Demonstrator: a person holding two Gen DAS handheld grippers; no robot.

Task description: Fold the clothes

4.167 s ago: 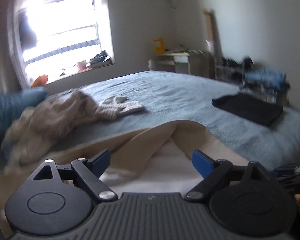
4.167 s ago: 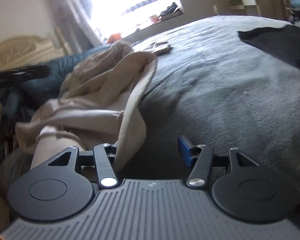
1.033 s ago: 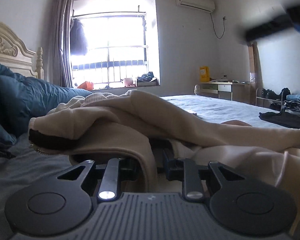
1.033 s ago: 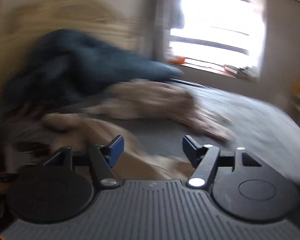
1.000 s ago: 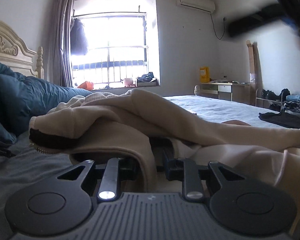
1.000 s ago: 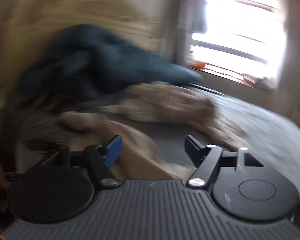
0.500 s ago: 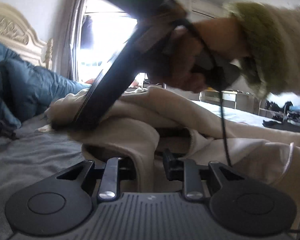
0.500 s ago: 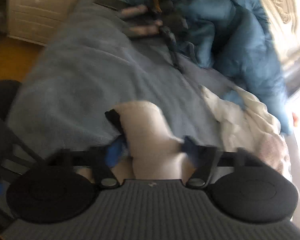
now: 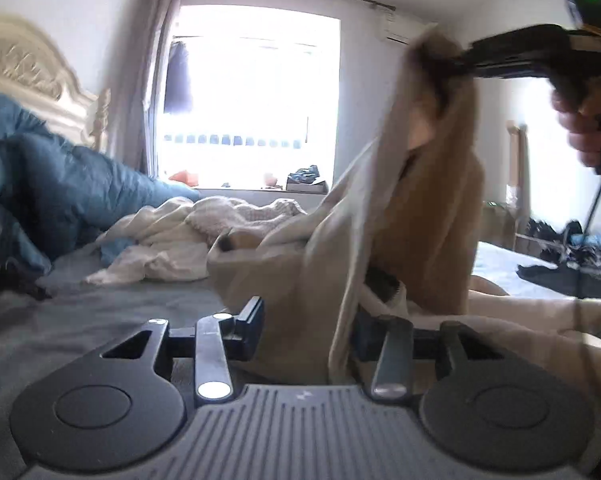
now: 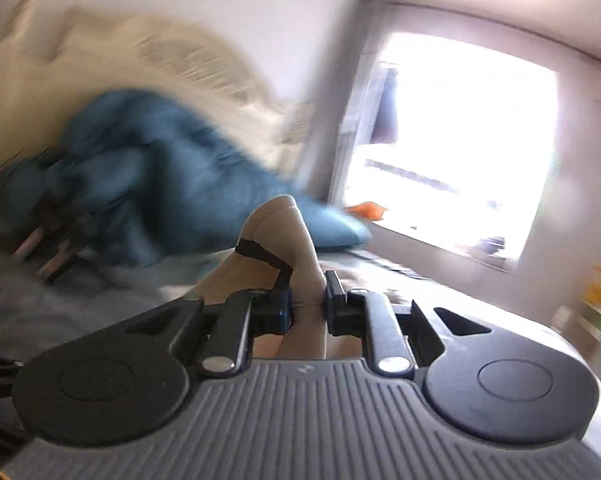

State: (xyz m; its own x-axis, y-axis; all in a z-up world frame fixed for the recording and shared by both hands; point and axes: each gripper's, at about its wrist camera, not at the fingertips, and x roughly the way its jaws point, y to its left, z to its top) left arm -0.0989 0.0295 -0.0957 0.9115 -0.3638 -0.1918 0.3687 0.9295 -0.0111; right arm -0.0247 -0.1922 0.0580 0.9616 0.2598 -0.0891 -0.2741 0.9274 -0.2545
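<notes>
A beige garment (image 9: 428, 208) hangs in a long drape over the grey bed (image 9: 100, 312). My right gripper (image 9: 440, 68), held by a hand (image 9: 580, 128) at the upper right of the left wrist view, holds its top edge high. In the blurred right wrist view the right gripper (image 10: 306, 312) has its jaws closing tight on a fold of the beige garment (image 10: 284, 224). My left gripper (image 9: 306, 334) sits low near the bed, jaws opening. The lower part of the garment passes loosely between its fingers (image 9: 252, 328).
A blue duvet (image 9: 60, 196) lies bunched against the cream headboard (image 9: 32, 76) on the left. A heap of white and cream clothes (image 9: 188, 236) lies behind the garment. A dark folded garment (image 9: 560, 276) rests on the bed's far right, below a cluttered rack.
The right gripper swung in over the beige garment, closed on it and lifted it high. The left gripper's jaws, earlier pinched on the cloth, have spread apart.
</notes>
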